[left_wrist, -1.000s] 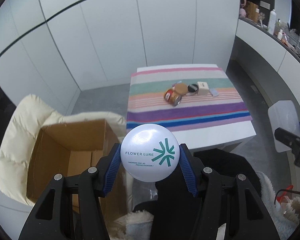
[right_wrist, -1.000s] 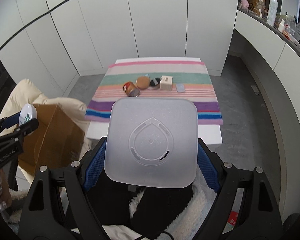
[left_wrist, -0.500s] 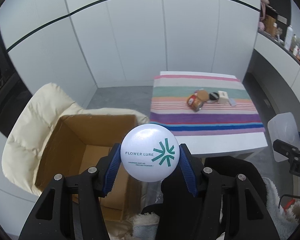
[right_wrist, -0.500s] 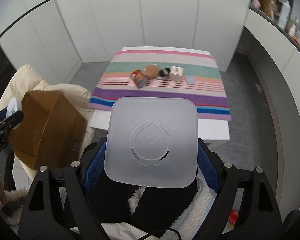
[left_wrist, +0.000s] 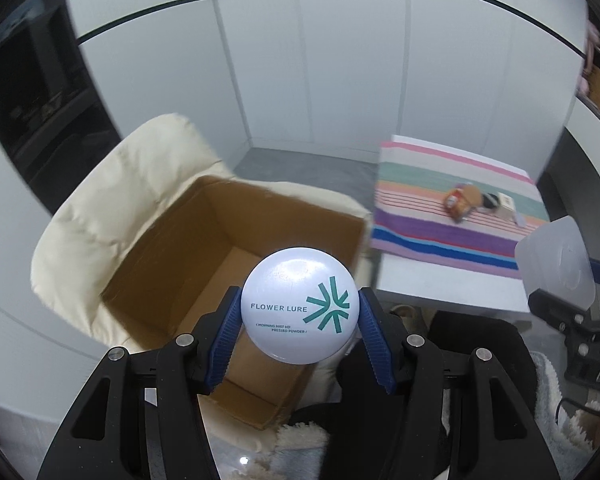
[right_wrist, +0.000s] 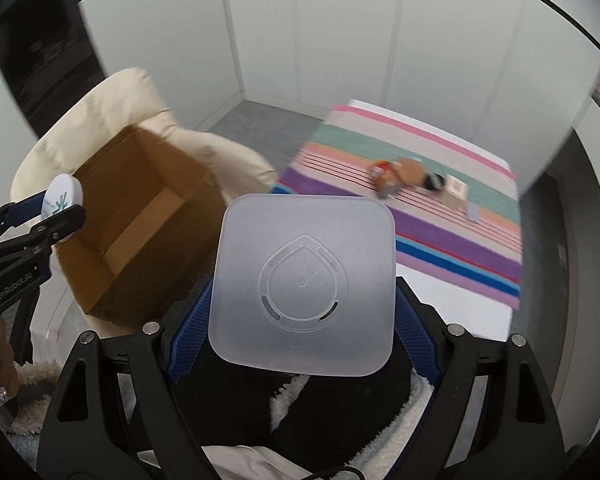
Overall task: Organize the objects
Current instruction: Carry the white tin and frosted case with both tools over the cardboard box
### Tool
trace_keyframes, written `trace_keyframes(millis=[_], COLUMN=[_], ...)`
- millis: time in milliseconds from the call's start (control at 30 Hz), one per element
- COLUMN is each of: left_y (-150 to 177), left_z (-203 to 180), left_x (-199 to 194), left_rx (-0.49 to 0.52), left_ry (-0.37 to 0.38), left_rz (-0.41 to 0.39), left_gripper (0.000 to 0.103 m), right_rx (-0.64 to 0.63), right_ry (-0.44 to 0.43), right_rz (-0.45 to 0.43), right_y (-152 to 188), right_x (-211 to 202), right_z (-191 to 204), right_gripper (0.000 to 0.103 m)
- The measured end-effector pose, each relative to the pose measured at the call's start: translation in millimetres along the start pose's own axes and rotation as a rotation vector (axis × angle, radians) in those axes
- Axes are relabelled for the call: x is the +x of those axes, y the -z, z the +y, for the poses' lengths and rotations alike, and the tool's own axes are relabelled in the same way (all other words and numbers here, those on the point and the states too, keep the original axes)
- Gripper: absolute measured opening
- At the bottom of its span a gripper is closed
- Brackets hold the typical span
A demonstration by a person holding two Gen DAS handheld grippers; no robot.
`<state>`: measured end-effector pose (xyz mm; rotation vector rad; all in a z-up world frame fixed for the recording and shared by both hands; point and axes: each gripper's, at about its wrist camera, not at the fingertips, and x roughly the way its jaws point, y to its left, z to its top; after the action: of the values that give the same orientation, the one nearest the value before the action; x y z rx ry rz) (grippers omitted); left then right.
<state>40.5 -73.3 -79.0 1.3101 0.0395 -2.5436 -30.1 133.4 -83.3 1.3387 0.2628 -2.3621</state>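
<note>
Left hand-held gripper grips a round white compact between its blue ribbed pads; the right hand-held gripper grips a frosted square container with rounded corners and a drop-shaped relief on its face. Compared with one second ago, both views have swung to the left: the open cardboard box now lies directly behind the compact, while the worktop with its striped cloth has slid to the right side. The grips themselves are unchanged. The compact is smooth and glossy, with a teal mark and the print "FLOWER LURE". The box is plain brown cardboard and sits on a cream padded chair. Both grippers point steeply downward. Some small items lie on the cloth, too blurred to name.
</note>
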Motion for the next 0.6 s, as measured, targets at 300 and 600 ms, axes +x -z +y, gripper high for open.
trace_keyframes(millis=[300,600], left_y=[-6.5,-26.7], left_z=[53.9,82.6], left_x=[12.6,40.0], left_rx=[-0.112,-0.173], left_ry=[-0.074,-0.125], left_rz=[0.009,0.021], left_gripper=[0.059,0.059], right_rx=[-0.144,-0.231], right_ry=[-0.102,-0.111], right_rz=[0.013,-0.036], right_y=[-18.4,-50.3], right_x=[21.8,37.7], right_z=[72.7,111.3], right_gripper=[0.086,0.086])
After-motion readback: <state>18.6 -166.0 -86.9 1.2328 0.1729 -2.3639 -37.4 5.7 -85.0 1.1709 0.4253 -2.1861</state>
